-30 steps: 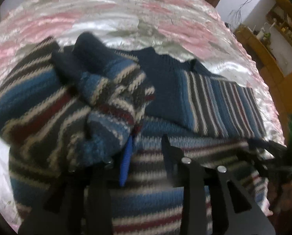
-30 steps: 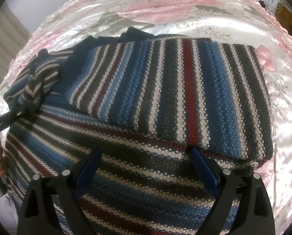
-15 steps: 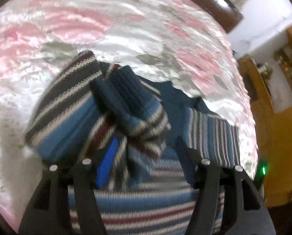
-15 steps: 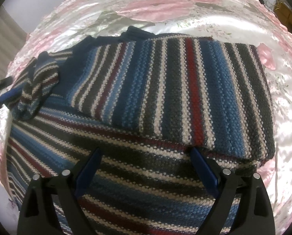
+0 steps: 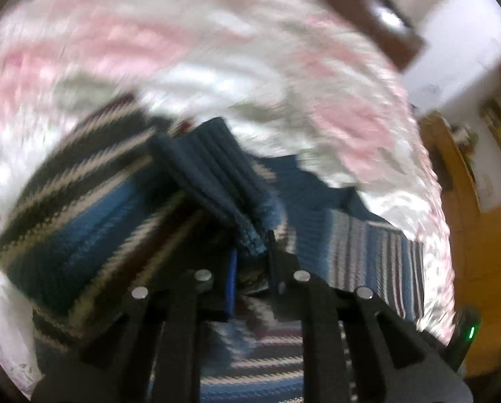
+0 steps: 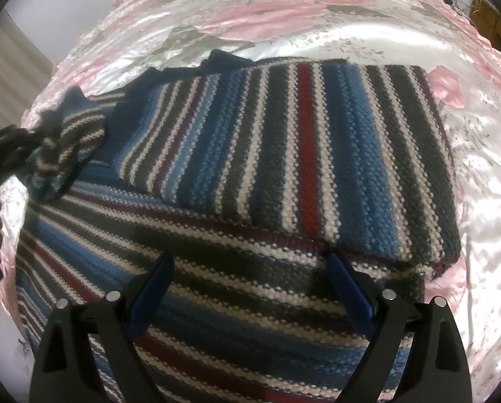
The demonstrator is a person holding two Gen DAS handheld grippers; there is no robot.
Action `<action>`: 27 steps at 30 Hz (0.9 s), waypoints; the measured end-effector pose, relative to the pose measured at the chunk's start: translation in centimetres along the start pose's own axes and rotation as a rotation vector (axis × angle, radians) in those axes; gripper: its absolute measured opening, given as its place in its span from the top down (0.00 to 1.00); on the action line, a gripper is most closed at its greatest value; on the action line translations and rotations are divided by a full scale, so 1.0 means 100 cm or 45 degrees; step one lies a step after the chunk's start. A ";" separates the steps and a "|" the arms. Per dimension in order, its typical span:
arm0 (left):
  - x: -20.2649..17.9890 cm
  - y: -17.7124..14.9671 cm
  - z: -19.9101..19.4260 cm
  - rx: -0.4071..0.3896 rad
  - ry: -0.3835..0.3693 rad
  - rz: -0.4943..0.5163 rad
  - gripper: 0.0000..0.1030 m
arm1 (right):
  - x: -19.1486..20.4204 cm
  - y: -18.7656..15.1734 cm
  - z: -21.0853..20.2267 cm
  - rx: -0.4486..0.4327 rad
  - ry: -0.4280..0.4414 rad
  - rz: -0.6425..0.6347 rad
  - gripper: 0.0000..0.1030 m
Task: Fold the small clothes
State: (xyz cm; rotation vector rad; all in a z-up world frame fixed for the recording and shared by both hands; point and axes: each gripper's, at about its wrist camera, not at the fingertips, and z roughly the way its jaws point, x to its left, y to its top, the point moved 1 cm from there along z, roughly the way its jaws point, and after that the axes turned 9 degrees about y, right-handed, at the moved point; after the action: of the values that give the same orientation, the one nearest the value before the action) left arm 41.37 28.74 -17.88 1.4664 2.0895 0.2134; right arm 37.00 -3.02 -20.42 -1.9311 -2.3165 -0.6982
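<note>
Sweater (image 6: pixel 267 168), striped blue, grey, cream and maroon, lies partly folded; left gripper (image 5: pixel 250 262) pinches its sleeve (image 5: pixel 217 181), right gripper (image 6: pixel 250 288) spread.

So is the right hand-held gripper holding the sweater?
No, the right hand-held gripper is wide open above the striped sweater, pinching nothing.

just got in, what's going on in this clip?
A person is folding a striped knit sweater on a pink floral satin bedspread. The left tongs are shut on the sweater's sleeve, bunched near the navy cuff and lifted off the body. The right tongs are open, hovering over the lower part of the sweater and gripping nothing. The other side is already folded over the body. The left view is motion-blurred.
</note>
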 end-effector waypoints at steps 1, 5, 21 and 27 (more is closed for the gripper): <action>-0.012 -0.007 -0.009 -0.042 -0.016 0.069 0.87 | -0.001 -0.001 -0.001 0.000 0.003 0.005 0.10; -0.061 -0.050 -0.025 -0.036 -0.154 0.347 0.81 | -0.002 -0.003 -0.003 0.002 0.003 0.015 0.10; 0.035 -0.017 -0.061 -0.005 0.298 0.365 0.50 | 0.034 0.008 0.000 0.057 0.111 -0.001 0.12; 0.075 -0.008 -0.050 0.050 0.339 0.251 0.51 | 0.059 0.015 0.027 0.135 0.198 0.031 0.18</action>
State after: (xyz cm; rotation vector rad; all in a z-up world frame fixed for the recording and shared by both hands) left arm 36.30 36.14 -16.77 1.7502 2.1617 0.4692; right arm 37.81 3.58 -20.49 -1.7891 -2.1878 -0.6827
